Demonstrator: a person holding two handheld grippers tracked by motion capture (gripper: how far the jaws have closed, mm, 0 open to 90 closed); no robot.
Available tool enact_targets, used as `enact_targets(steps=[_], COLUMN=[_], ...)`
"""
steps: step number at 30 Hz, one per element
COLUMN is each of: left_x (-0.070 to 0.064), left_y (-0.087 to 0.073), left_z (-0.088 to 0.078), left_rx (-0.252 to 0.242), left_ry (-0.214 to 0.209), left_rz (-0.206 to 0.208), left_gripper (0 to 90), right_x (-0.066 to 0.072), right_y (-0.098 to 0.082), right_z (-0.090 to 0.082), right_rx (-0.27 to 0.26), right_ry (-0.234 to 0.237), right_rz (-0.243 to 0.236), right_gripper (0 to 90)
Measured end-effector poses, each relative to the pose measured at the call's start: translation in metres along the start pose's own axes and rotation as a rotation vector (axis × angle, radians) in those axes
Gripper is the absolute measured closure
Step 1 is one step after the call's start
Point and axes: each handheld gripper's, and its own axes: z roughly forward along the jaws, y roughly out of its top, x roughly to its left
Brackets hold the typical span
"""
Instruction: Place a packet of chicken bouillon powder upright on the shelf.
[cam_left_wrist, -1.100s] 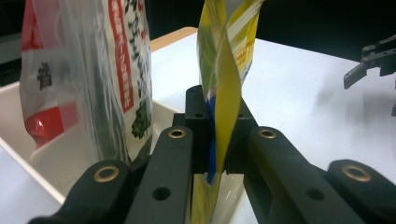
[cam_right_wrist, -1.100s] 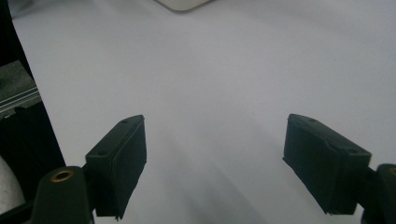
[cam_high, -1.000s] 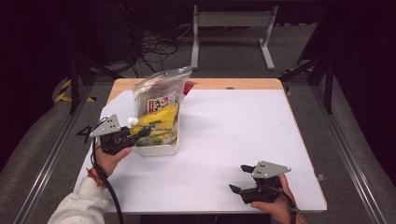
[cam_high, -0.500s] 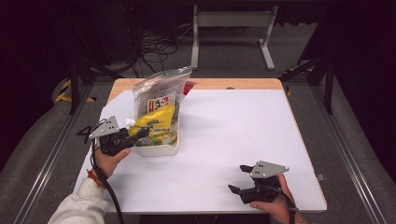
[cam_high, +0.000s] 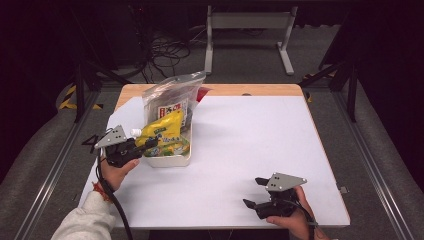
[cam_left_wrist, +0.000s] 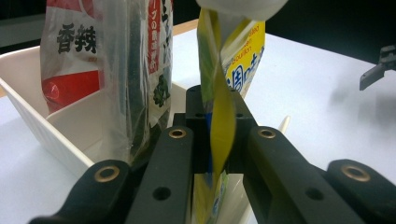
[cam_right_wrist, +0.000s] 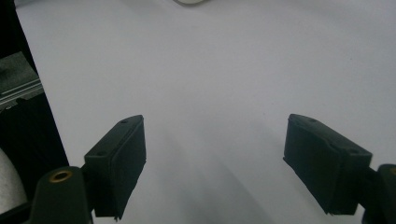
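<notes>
Yellow spouted pouch (cam_high: 165, 134): clamped by its thin edge, tilted, white cap toward the left gripper; lower part inside the white tray; green and yellow print, blue lettering in the left gripper view (cam_left_wrist: 223, 116).
Left gripper (cam_high: 146, 145): closed tight on the pouch edge, jaws nearly together with the yellow film pinched between them (cam_left_wrist: 215, 140); held at the tray's left side by the left hand (cam_high: 117, 170), grey sleeve below.
White tray (cam_high: 170, 161): rectangular, shallow, on the table's left half near the far edge; wall seen close in the left gripper view (cam_left_wrist: 42, 126).
Clear bag (cam_high: 170, 97): standing upright in the tray behind the pouch, touching it; red, white and dark packets inside, printed characters legible (cam_left_wrist: 74, 39).
Right gripper (cam_high: 253, 192): jaws wide apart, nothing between them (cam_right_wrist: 212, 163); low over bare table at the near right, well apart from the tray, held in the right hand (cam_high: 292, 220).
Table (cam_high: 260, 135): white sheet over a wooden top.
</notes>
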Motion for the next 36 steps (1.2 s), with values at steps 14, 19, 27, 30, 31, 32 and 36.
enact_targets(steps=[14,19,27,30,31,32,36], left_x=[-0.002,-0.004,-0.006,-0.007,-0.008,-0.008,-0.011], left_y=[-0.004,-0.005,-0.007,-0.008,-0.008,-0.009,-0.009], left_z=[-0.002,-0.002,-0.001,0.001,0.001,0.002,0.005], left_rx=[0.017,0.020,0.004,0.014,0.015,0.021,0.037], left_ry=[-0.003,0.003,0.043,0.057,0.058,0.067,0.103], left_rz=[0.020,0.023,0.010,0.013,0.007,0.013,0.021], left_gripper=[84.5,84.5,83.9,82.9,82.5,82.0,77.0], right_x=[0.002,0.002,0.002,0.002,0.002,0.002,0.001], right_y=[0.001,0.001,0.001,0.001,0.001,0.001,0.001], right_z=[0.004,0.005,0.003,0.003,0.002,0.002,0.002], right_rx=[0.017,0.019,0.014,0.013,0.013,0.014,0.014], right_ry=[0.017,0.017,0.014,0.013,0.012,0.013,0.012], right_rz=[-0.012,-0.014,-0.016,-0.018,-0.017,-0.018,-0.019], right_gripper=[20.8,20.7,20.7,20.7,20.7,20.7,20.7])
